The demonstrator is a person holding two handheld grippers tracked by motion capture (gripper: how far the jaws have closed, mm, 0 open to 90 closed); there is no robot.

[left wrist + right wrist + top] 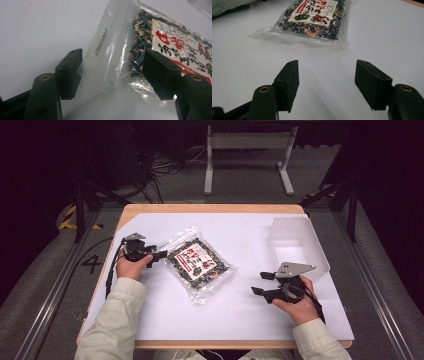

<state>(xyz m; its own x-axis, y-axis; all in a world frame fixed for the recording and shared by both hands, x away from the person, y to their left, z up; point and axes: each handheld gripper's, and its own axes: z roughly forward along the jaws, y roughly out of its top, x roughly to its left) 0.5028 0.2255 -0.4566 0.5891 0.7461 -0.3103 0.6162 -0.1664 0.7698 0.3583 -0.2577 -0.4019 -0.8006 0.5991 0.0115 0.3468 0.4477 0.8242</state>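
Clear plastic marks your target: from above, the packet (199, 263) lies mid-table on the white sheet (240, 315), your left gripper (159, 254) at its sealed end. Its own view shows jaws apart, straddling that corner; closing looks next. Your right gripper (327, 82) waits spread, near the packet but apart.

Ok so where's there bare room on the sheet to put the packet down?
Bare sheet lies along the near edge between both forearms, and between the packet and the clear bin. It is crowded at the left gripper, whose open jaws straddle the packet's corner.
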